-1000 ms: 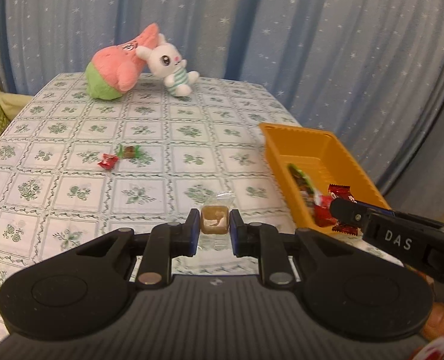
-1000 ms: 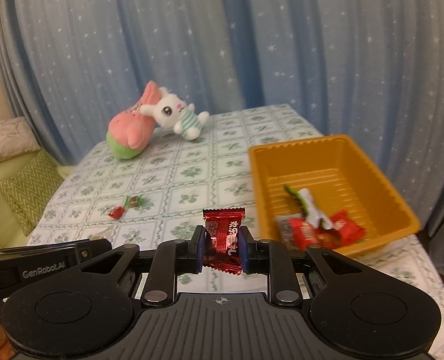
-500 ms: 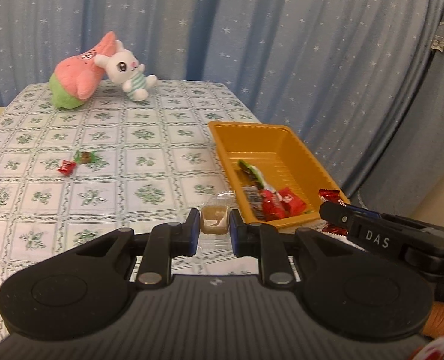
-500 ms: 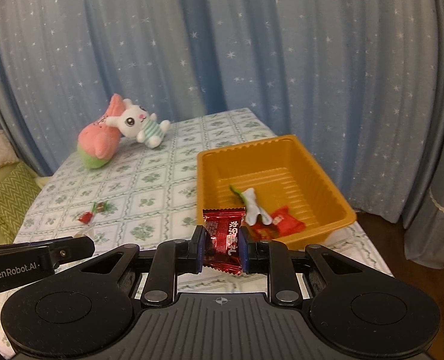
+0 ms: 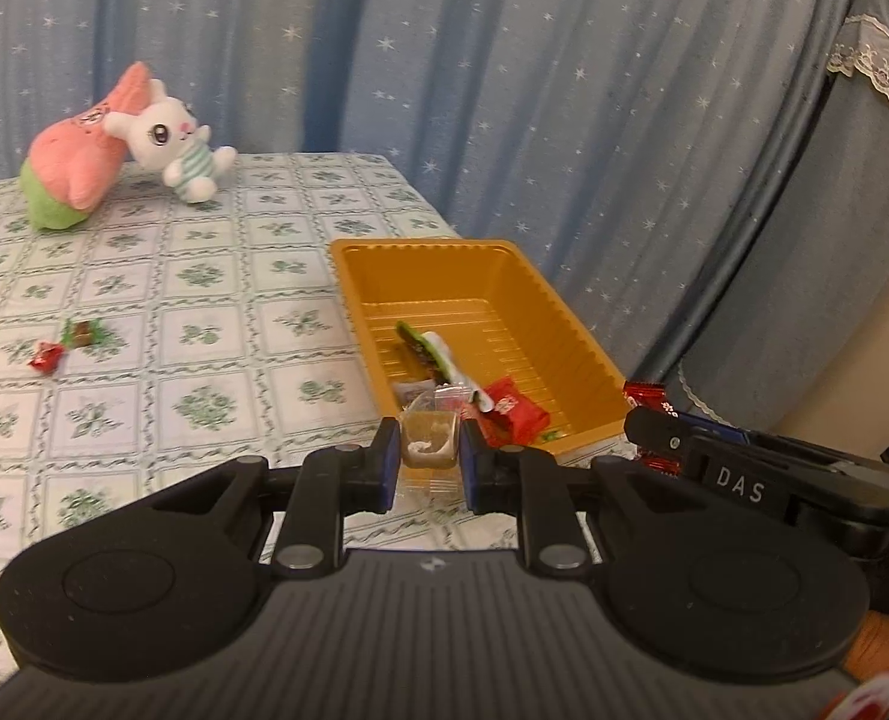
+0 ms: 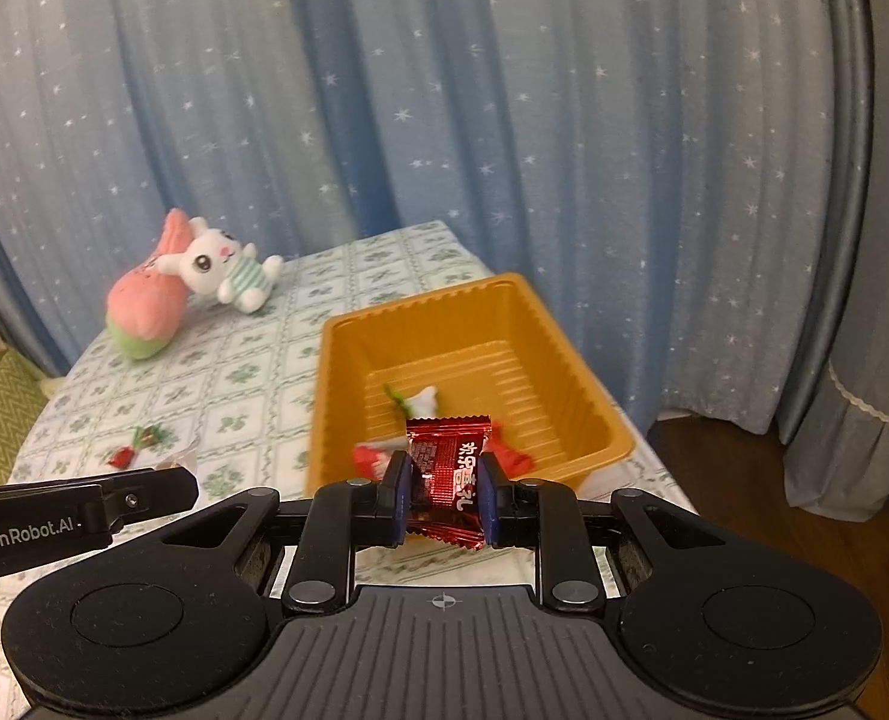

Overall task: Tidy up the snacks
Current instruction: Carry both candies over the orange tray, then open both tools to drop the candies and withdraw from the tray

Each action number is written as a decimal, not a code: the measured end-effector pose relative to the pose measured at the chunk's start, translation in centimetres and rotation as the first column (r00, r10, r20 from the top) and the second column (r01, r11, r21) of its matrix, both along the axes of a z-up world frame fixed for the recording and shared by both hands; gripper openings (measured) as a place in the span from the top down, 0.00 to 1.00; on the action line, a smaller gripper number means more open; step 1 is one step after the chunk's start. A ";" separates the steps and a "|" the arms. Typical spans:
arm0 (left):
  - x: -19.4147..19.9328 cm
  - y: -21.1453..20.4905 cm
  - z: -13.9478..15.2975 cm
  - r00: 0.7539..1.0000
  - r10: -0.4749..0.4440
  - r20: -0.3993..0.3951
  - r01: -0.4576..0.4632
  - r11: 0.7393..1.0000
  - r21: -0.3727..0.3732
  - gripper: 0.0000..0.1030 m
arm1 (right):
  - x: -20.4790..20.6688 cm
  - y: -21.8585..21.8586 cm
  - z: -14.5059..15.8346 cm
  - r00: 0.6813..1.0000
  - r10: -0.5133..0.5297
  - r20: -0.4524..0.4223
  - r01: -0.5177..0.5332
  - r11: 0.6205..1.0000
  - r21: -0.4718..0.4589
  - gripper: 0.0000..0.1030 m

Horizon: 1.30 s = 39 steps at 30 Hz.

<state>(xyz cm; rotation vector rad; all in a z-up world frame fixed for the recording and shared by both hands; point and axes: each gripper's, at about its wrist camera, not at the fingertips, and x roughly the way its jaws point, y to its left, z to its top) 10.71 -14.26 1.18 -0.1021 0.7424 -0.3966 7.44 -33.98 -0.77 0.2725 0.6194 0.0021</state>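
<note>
My left gripper (image 5: 430, 457) is shut on a clear-wrapped brown snack (image 5: 429, 443), held above the table just before the near left corner of the orange tray (image 5: 570, 324). My right gripper (image 6: 443, 495) is shut on a red foil candy (image 6: 447, 468), held before the tray's near edge (image 6: 474, 306). The tray holds several snacks: a green-and-white wrapper (image 5: 429, 348) and red packets (image 5: 513, 414). Two loose candies, one red (image 5: 47, 356) and one brown-green (image 5: 84, 333), lie on the tablecloth at the left. They also show in the right wrist view (image 6: 138, 447).
A pink-green plush (image 5: 78, 177) and a white bunny plush (image 5: 171, 141) sit at the table's far end. Blue starred curtains hang behind. The table edge runs right of the tray. A covered piece of furniture (image 5: 834, 240) stands at the right.
Both grippers have swung right toward the tray, each still holding its snack. The tray now sits closer and more central in both views.
</note>
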 end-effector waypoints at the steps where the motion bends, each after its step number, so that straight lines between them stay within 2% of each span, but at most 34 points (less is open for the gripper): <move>1: 0.4 -0.4 -0.1 1.000 -0.005 -0.001 0.005 1.000 0.000 0.82 | 0.3 -0.4 -0.1 1.000 -0.003 -0.001 0.003 1.000 -0.001 0.77; 15: 6.3 -4.7 -1.5 0.999 -0.042 -0.027 0.042 0.999 -0.007 0.82 | 5.1 -3.9 -0.7 1.000 -0.018 -0.002 0.018 1.000 -0.013 0.77; 25: 8.9 -7.1 -2.7 0.998 -0.062 -0.011 0.062 0.998 0.000 0.82 | 6.4 -5.3 -1.0 0.999 -0.033 -0.008 0.033 0.999 -0.012 0.77; 28: 9.7 -7.0 -3.2 0.998 -0.054 -0.031 0.053 0.998 -0.013 0.73 | 6.6 -5.6 -1.2 0.999 -0.038 -0.013 0.038 0.999 -0.011 0.77; 39: 7.7 -2.4 -3.7 0.998 0.042 -0.042 -0.043 0.999 -0.015 0.73 | 7.5 -5.2 -1.2 1.000 -0.010 -0.016 0.011 1.000 0.025 0.77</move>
